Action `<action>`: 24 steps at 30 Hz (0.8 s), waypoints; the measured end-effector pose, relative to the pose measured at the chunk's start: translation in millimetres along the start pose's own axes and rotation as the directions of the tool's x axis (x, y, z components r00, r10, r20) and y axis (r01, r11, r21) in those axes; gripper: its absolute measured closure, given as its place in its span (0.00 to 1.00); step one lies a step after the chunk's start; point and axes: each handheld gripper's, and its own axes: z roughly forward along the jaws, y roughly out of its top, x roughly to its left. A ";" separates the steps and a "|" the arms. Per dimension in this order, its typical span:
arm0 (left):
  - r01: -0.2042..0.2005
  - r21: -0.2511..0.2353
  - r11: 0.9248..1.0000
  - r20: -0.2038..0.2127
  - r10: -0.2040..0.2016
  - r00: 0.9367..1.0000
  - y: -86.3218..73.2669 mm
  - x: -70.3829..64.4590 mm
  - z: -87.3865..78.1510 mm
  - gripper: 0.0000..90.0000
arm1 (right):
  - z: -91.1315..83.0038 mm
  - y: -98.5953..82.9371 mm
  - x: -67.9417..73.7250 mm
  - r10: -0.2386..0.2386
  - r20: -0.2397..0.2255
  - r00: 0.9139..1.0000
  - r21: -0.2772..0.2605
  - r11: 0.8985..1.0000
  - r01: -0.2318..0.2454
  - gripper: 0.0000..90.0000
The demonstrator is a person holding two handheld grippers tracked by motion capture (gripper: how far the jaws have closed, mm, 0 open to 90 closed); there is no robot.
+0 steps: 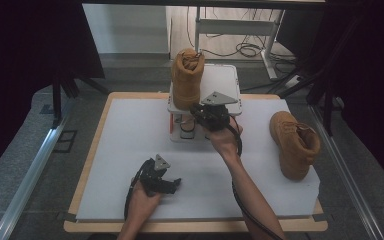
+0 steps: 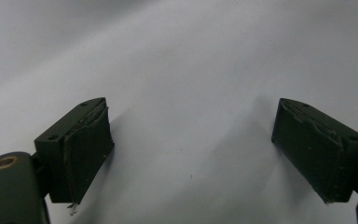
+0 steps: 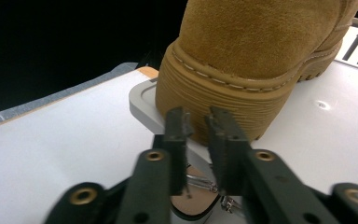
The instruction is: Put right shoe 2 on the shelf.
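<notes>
Standing upright on the white raised rack shelf (image 1: 227,82), the tan suede lace-up boot (image 1: 186,80) points away; right gripper (image 3: 196,122) nearly closed, empty, at its heel; left gripper (image 2: 191,140) wide open, empty; no legible writing

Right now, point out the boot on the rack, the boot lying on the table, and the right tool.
Boot on the rack (image 1: 186,80), high view, on its suede side.
Boot on the table (image 1: 294,145), high view, on its upper.
Right tool (image 3: 198,126), right gripper view, midway between its fingertips, at the rack boot's heel.
</notes>
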 end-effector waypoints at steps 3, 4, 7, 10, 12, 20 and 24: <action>0.000 0.000 1.000 0.000 0.000 1.000 0.0 -0.1 0.0 0.13 | -1.9 -1.8 1.1 -0.005 -0.006 1.000 0.003 1.000 0.005 0.68; 0.004 -0.004 1.000 -0.001 -0.004 1.000 -0.1 -0.4 0.2 0.13 | -2.8 -2.7 1.7 -0.009 -0.002 1.000 -0.002 1.000 0.009 0.64; 0.004 -0.004 1.000 -0.001 -0.004 1.000 -0.1 -0.3 0.2 0.13 | -5.6 -5.2 2.9 -0.008 -0.008 1.000 -0.013 1.000 0.008 0.54; 0.004 -0.004 1.000 0.000 -0.004 1.000 -0.1 -0.4 0.2 0.13 | -9.1 -8.0 2.4 -0.027 -0.013 1.000 -0.025 0.999 0.027 0.46; 0.005 -0.005 1.000 0.000 -0.005 1.000 -0.1 -0.4 0.2 0.13 | -12.6 -9.7 2.1 -0.030 -0.029 0.999 -0.039 0.999 0.029 0.43; 0.006 -0.005 1.000 -0.001 -0.006 1.000 -0.1 -0.6 0.2 0.13 | -24.5 -15.9 5.1 -0.050 -0.061 0.997 -0.042 0.998 0.048 0.27; 0.004 -0.005 1.000 0.000 -0.004 1.000 0.0 -0.3 0.3 0.13 | -28.1 -19.6 6.7 -0.055 -0.041 0.998 -0.046 0.998 0.054 0.16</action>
